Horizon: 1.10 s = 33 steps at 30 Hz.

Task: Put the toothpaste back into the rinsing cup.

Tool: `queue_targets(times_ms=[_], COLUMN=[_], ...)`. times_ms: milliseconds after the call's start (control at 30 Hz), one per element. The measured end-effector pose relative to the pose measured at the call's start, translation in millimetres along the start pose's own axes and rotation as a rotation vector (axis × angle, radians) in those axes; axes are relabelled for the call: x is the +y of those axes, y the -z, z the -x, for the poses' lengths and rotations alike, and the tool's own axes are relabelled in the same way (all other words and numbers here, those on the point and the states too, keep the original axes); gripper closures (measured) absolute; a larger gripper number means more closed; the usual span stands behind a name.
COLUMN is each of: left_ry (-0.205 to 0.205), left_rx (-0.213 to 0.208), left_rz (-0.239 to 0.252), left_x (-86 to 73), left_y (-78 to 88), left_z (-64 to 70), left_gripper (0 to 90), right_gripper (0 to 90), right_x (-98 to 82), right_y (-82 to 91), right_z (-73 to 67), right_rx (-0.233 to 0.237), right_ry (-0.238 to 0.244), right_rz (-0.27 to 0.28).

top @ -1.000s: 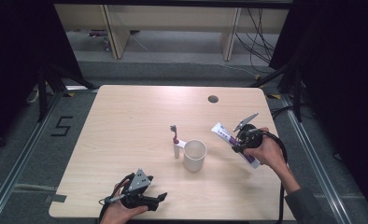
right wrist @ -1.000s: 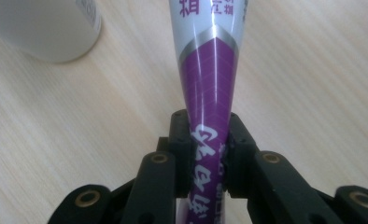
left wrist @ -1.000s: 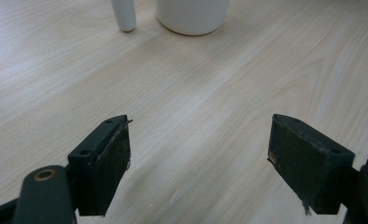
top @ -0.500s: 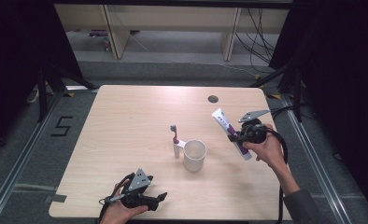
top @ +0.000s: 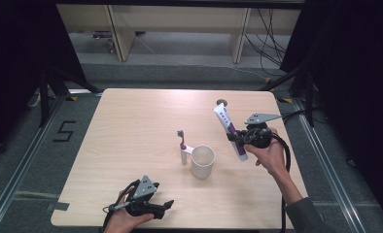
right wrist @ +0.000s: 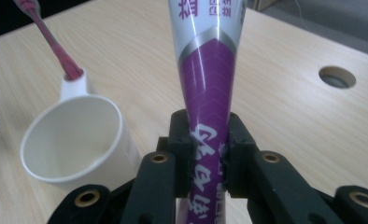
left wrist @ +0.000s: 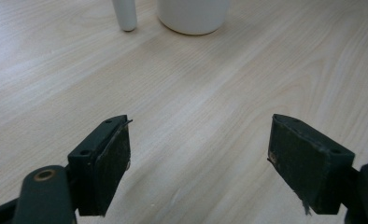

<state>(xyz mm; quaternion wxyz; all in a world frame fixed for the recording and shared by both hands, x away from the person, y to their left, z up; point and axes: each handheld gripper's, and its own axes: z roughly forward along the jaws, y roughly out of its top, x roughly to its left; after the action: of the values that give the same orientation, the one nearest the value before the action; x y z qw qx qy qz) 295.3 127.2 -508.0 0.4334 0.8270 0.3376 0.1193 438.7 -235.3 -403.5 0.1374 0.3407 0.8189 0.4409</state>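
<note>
The right gripper is clamped on a toothpaste tube, white and purple, its fingers pressing the purple lower part from both sides. The tube is held clear of the worktop, above its right side, just right of the white cup. In the high view its long axis runs steeply up the frame, the white end toward the far edge and leaning a little left, the purple end toward the person; which end bears the cap I cannot tell, since the near end is hidden behind the fingers. In the right gripper view the tube rises straight away from the gripper, with the cup to its left and a pink toothbrush standing tilted in a holder on the cup's side. The left gripper rests at the near edge, its fingers wide apart with nothing between them, pointing toward the cup.
</note>
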Motion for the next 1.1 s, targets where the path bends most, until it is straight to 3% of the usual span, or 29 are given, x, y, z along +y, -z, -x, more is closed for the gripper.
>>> queue_targets(times_ms=[33,67,100,167,233,267,367,400,500,567,733,767,900,967,1000,1067,1100], left_ry=[0.012,0.012,0.01,-0.001,0.012,0.01,-0.001,0.017,-0.004,0.006,0.004,0.004,0.004,0.002,-0.004,0.0,-0.001], left_rx=[-0.002,0.0,0.001,0.002,-0.002,-0.001,-0.001,-0.002,-0.003,-0.002,0.002,0.001,0.0,-0.001,-0.001,-0.003,-0.002], left_rz=[0.013,0.008,0.007,-0.006,0.013,0.015,0.001,0.014,-0.001,0.004,-0.001,0.003,0.001,0.004,-0.001,0.002,-0.004], left_x=[-0.3,-0.3,-0.1,0.2,-0.5,-0.7,0.0,-0.1,0.1,0.2,0.4,0.0,0.5,0.0,0.2,0.5,0.6], left_y=[-0.6,0.1,0.2,0.6,-0.7,-0.8,0.2,-0.5,0.2,0.0,0.3,0.3,0.2,0.6,0.9,0.3,1.0], left_z=[0.8,1.1,1.0,0.0,1.1,1.3,-0.1,1.4,-0.2,0.7,1.0,1.2,0.6,1.2,0.7,0.0,0.2], left_gripper=[20.7,20.7,20.7,20.7,20.7,20.7,20.7,20.7,20.7,20.7,20.7,20.7,20.7,20.7,20.7,20.7,20.7], right_gripper=[76.8,76.8,76.8,76.8,76.8,76.8,76.9,76.8,76.8,76.8,76.8,76.8,76.8,76.8,76.8,76.8,76.8], right_x=[1.6,2.4,4.0,6.0,7.9,9.6,14.7,16.1,21.6,23.6,27.5,27.9,31.1,31.8,32.7,33.3,34.0], right_y=[-0.7,-1.3,-2.3,-3.5,-4.0,-6.1,-6.2,-6.0,-6.7,-6.7,-10.7,-11.7,-16.6,-19.7,-21.0,-24.2,-26.8], right_z=[-0.2,-4.4,-4.8,-8.5,-14.4,-14.6,-19.1,-21.6,-24.2,-26.7,-31.4,-34.2,-39.0,-43.8,-43.6,-47.2,-47.2], right_rx=[0.003,0.02,0.021,0.034,0.052,0.061,0.061,0.069,0.092,0.097,0.115,0.128,0.135,0.156,0.145,0.161,0.16], right_ry=[0.018,-0.013,0.018,0.015,-0.031,-0.003,0.0,-0.027,-0.007,-0.025,-0.01,-0.032,-0.008,-0.035,-0.008,-0.026,-0.007], right_rz=[0.015,0.017,0.04,0.077,0.087,0.11,0.146,0.144,0.162,0.174,0.201,0.201,0.214,0.208,0.21,0.211,0.224])
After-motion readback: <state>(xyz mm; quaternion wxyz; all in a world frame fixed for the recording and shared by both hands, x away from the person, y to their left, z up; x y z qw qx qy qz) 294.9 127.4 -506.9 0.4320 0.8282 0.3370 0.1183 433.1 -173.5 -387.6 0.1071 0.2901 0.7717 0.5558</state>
